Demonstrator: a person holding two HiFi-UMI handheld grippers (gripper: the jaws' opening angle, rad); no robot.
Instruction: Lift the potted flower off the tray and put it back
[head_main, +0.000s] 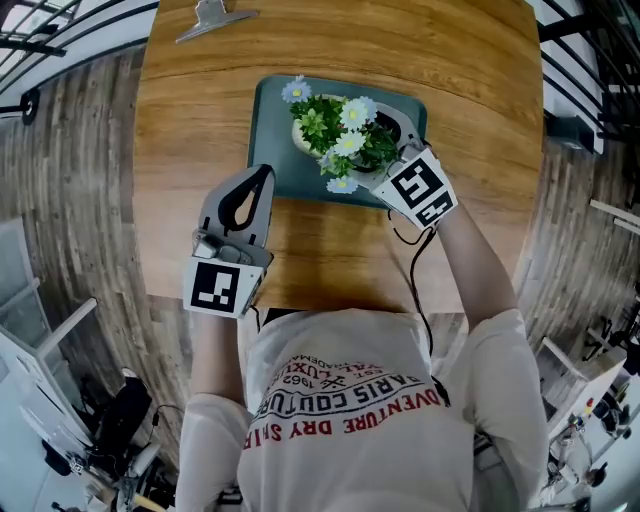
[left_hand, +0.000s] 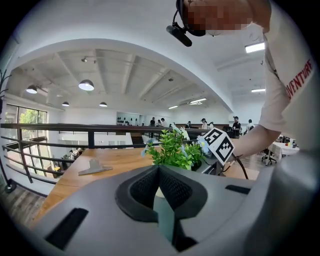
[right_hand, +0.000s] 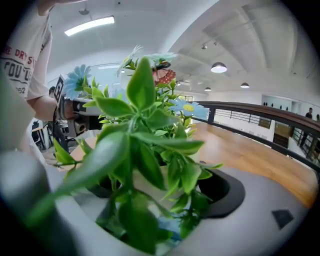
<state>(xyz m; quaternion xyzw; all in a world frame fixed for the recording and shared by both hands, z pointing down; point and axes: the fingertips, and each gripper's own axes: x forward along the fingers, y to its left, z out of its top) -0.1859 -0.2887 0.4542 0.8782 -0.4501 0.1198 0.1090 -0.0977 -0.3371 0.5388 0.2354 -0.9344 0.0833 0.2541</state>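
The potted flower (head_main: 335, 130), green leaves with white and pale blue daisies in a cream pot, stands at the middle of the teal tray (head_main: 272, 110) in the head view. My right gripper (head_main: 368, 152) reaches in from the right, its marker cube toward me. In the right gripper view the pot (right_hand: 150, 186) fills the space between the dark pads, so that gripper (right_hand: 155, 192) is shut on it. Leaves hide the pot's base. My left gripper (head_main: 266, 173) lies on the table by the tray's near left corner, shut and empty. In its own view (left_hand: 159, 169) the plant (left_hand: 174, 149) shows beyond the tips.
The wooden table (head_main: 340, 250) carries a metal clip (head_main: 212, 18) at its far edge, left of the tray; the clip (left_hand: 92, 167) also shows in the left gripper view. Black railings (head_main: 40, 30) run behind the table. The person's white shirt (head_main: 350, 420) is at the near edge.
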